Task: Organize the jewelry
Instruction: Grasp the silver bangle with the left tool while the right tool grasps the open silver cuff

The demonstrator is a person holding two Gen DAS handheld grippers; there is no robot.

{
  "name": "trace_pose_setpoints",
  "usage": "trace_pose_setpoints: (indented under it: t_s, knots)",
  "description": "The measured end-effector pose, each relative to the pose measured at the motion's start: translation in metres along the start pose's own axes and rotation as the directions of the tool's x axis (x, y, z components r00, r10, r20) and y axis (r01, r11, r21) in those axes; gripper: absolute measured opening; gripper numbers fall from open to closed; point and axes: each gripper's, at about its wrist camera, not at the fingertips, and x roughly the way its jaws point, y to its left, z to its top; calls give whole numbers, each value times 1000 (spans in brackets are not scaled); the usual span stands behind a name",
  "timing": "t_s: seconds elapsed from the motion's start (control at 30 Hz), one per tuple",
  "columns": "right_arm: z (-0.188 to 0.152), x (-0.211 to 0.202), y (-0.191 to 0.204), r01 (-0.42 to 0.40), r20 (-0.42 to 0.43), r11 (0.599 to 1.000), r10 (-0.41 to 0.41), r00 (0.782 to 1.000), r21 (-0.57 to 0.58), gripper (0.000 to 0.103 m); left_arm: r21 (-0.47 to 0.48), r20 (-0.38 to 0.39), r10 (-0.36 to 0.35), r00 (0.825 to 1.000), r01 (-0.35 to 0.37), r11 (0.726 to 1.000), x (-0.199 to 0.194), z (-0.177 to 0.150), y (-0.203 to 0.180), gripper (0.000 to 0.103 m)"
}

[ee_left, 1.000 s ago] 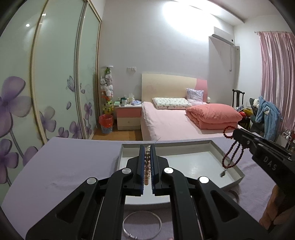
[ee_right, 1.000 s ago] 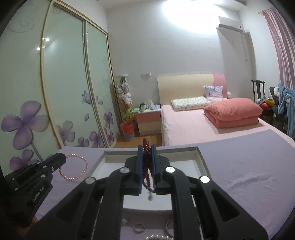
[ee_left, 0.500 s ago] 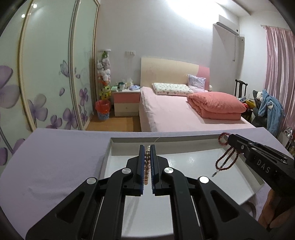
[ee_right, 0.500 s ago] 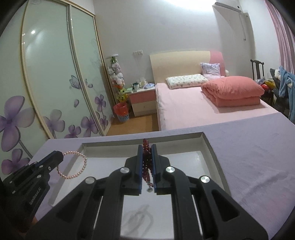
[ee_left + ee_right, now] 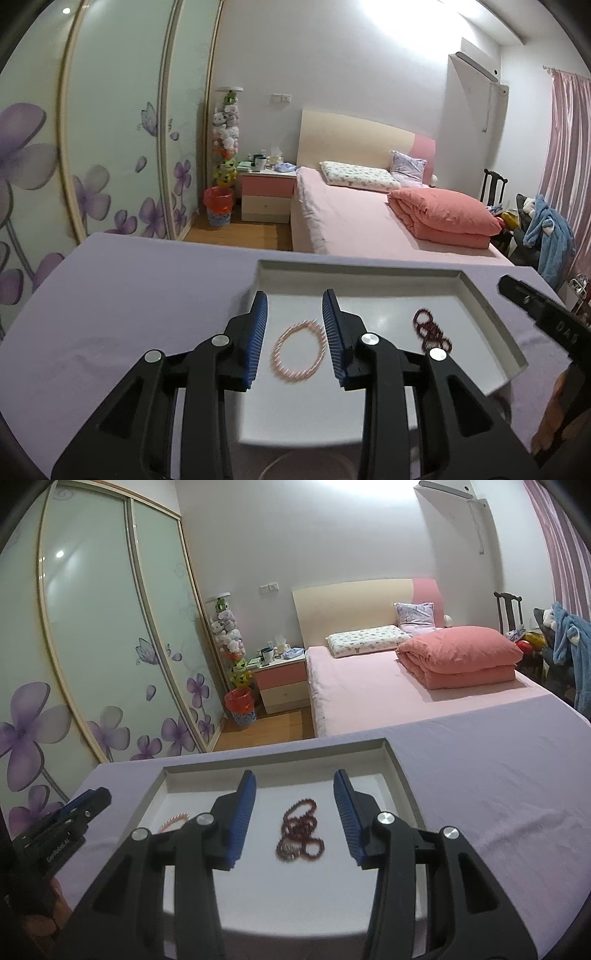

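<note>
A white tray [image 5: 491,310] lies on the lilac cloth. A pink pearl bracelet [image 5: 298,351] lies flat in its left half, below my open left gripper [image 5: 294,308]. A dark red bead string [image 5: 300,830] lies bunched in its right half, below my open right gripper [image 5: 294,788]; it also shows in the left wrist view [image 5: 431,329]. The tray [image 5: 400,775] and a bit of the pink pearl bracelet [image 5: 173,819] show in the right wrist view. The right gripper [image 5: 543,314] enters the left view at right, the left gripper [image 5: 79,806] the right view at left.
A thin metal bangle [image 5: 306,467] lies on the cloth just in front of the tray's near edge, half hidden by my left gripper. The lilac cloth [image 5: 498,782] stretches right of the tray. A bed and wardrobe stand beyond the table.
Both grippers have opened. The pearl bracelet dropped from the left one and the red bead string from the right one; both now lie in the tray.
</note>
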Motion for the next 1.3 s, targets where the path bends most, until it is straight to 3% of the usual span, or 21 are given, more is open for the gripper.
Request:
trace_pose_setpoints:
  t_s: [0.27, 0.6, 0.87, 1.03, 1.3]
  knots:
    - [-22, -50, -17, 26, -19, 1000, -26, 999, -16, 45, 7, -33, 17, 999, -17, 1000, -42, -29, 27, 39]
    - [-75, -76, -24, 24, -176, 999, -32, 984, -43, 45, -11, -103, 18, 995, -19, 1000, -62, -58, 38, 44]
    - [-89, -56, -34, 71, -279, 997, -76, 957, -27, 46, 2, -124, 25, 992, -25, 1000, -66, -70, 34, 48]
    - [-87, -38, -21, 92, -287, 994, -108, 952, -66, 69, 2, -136, 23, 990, -23, 1000, -64, -75, 33, 51]
    - [-88, -3, -8, 137, -346, 984, -168, 923, -111, 74, 6, -141, 20, 990, -19, 1000, -63, -77, 32, 58]
